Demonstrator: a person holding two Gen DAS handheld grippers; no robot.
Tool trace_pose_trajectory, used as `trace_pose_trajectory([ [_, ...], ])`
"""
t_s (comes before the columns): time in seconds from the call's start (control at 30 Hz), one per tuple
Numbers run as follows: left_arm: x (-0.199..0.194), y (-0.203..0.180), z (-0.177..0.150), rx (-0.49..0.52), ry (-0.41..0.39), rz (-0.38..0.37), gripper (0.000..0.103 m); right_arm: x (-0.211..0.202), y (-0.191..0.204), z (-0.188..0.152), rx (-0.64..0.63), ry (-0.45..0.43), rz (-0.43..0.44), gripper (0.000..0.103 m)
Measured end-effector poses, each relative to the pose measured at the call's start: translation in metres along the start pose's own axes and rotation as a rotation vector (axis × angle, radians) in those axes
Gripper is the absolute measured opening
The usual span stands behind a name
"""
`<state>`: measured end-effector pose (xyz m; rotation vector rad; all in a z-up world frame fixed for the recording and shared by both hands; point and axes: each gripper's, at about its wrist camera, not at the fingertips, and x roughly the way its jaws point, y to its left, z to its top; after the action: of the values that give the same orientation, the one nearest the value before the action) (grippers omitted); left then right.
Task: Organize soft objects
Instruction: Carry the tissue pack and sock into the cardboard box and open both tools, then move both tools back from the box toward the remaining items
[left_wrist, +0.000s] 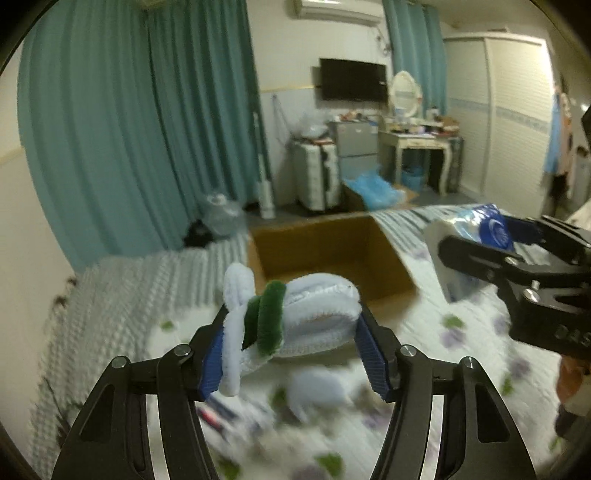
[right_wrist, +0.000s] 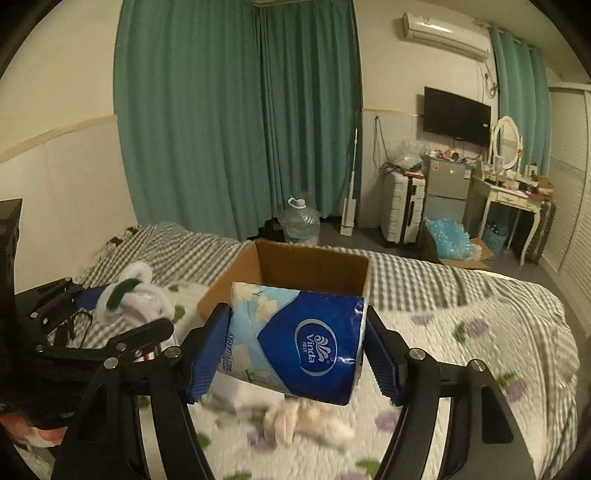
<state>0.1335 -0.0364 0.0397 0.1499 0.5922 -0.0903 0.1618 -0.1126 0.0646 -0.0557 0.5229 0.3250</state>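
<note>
Plush toy (left_wrist: 291, 317): pale blue, green band, fuzzy, squeezed.

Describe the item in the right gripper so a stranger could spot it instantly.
Start at the bed with the open cardboard box on it. Just in front of the box, the right gripper clamps a wrapped tissue roll. Its blue Vinda wrapper with white flowers sets it apart from the pale plush toy in the left gripper.

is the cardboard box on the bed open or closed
Open. The box has its top flaps out of the way, and both views look straight in at its brown inner walls. Its bottom is hidden, so I cannot tell whether it holds anything.
</note>
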Motion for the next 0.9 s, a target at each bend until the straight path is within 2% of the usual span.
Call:
trace_pose_trajectory([
  [0.1, 0.043, 0.01, 0.024, -0.013, 0.009, -0.007, 0.061, 0.033, -0.007, 0.026, 0.019, 0.008, 0.013, 0.069],
  [0.23, 0.097, 0.008, 0.028, -0.003, 0.048, -0.01, 0.061, 0.093, -0.023, 0.048, 0.062, 0.038, 0.031, 0.069],
  [0.3, 0.126, 0.006, 0.023, 0.004, 0.082, -0.011, 0.062, 0.123, -0.027, 0.048, 0.077, 0.062, 0.037, 0.07],
  [0.43, 0.158, 0.003, 0.017, 0.006, 0.116, -0.032, 0.063, 0.168, -0.032, 0.037, 0.054, 0.096, 0.025, 0.07],
  [0.53, 0.163, 0.001, 0.014, 0.018, 0.071, -0.077, 0.068, 0.189, -0.037, 0.032, 0.051, 0.102, 0.01, 0.071],
  [0.57, 0.163, 0.001, 0.015, 0.017, 0.062, -0.09, 0.075, 0.193, -0.038, 0.031, 0.055, 0.104, 0.009, 0.071],
  [0.63, 0.163, 0.002, 0.016, 0.012, 0.066, -0.088, 0.084, 0.197, -0.042, 0.029, 0.064, 0.088, 0.008, 0.08],
  [0.67, 0.161, 0.003, 0.016, 0.015, 0.062, -0.081, 0.084, 0.196, -0.044, 0.029, 0.072, 0.08, 0.0, 0.092],
  [0.7, 0.158, 0.004, 0.017, 0.02, 0.055, -0.067, 0.084, 0.193, -0.045, 0.029, 0.08, 0.069, -0.009, 0.095],
  [0.8, 0.141, 0.007, 0.02, 0.016, 0.044, -0.037, 0.084, 0.179, -0.05, 0.035, 0.105, 0.037, -0.042, 0.095],
  [0.9, 0.115, 0.015, 0.025, -0.017, 0.009, -0.038, 0.084, 0.151, -0.05, 0.044, 0.116, 0.009, -0.046, 0.095],
])
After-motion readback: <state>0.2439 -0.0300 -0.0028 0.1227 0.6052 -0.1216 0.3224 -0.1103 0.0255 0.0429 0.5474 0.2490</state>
